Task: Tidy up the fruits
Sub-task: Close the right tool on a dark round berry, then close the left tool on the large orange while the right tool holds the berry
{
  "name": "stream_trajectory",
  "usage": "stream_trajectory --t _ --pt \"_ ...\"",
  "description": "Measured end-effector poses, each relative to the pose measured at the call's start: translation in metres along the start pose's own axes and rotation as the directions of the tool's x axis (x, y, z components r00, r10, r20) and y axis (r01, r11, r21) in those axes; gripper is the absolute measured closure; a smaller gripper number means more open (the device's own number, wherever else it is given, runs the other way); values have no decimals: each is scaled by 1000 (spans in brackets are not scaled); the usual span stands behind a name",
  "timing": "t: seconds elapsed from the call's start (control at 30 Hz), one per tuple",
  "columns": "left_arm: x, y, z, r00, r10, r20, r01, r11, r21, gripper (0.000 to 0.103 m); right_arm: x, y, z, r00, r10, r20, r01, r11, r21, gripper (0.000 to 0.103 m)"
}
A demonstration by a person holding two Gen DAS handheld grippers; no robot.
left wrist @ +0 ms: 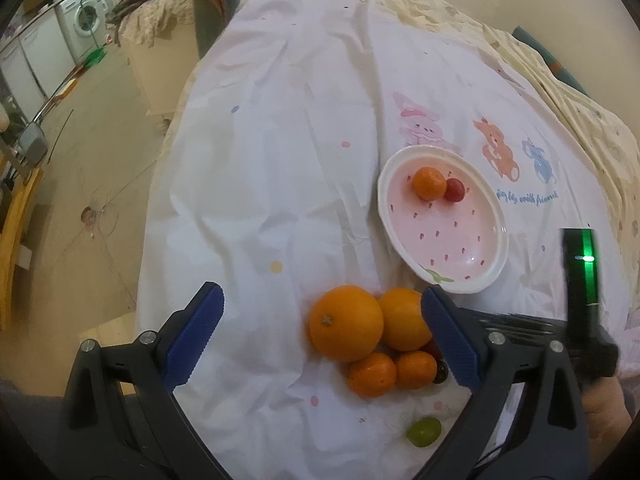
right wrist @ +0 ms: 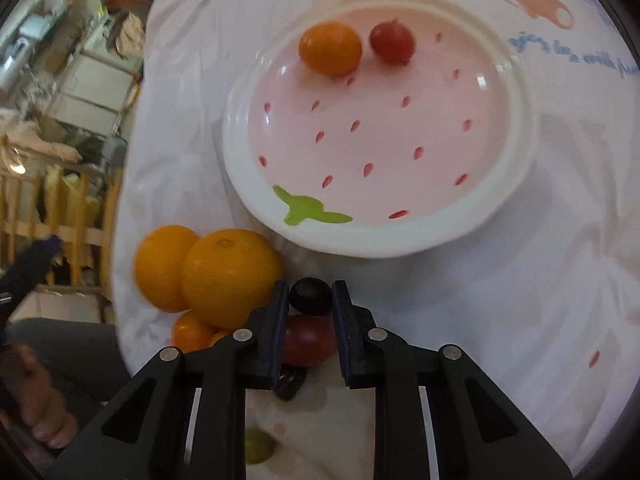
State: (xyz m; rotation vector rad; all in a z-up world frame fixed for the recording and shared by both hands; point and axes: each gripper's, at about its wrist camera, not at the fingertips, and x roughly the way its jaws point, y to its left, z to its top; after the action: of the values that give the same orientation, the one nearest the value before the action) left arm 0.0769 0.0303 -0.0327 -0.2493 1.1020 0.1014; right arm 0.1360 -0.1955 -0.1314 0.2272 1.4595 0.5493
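The right gripper has its jaws clamped on a dark grape at six o'clock of the plate. The left gripper jaws gape wide above the oranges.

a pink strawberry-print bowl holds a small orange touching a red grape at its far side. just beside the bowl, two large oranges touch; a dark grape sits pinched between blue pads.
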Motion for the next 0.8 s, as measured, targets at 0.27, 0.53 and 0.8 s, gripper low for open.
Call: stream_trajectory --t 0.27,0.53,0.8 --pt "17 9 -2 997 15 -80 -20 998 -57 5 -61 -5 -13 987 103 123 -108 993 38 80" --pt "52 3 -16 971 22 -238 -39 997 -68 16 -93 -11 -38 966 139 216 -156 986 65 80" --pt "79 -15 -24 944 0 -331 -23 998 -64 27 -96 -33 -39 962 117 246 -153 979 135 80"
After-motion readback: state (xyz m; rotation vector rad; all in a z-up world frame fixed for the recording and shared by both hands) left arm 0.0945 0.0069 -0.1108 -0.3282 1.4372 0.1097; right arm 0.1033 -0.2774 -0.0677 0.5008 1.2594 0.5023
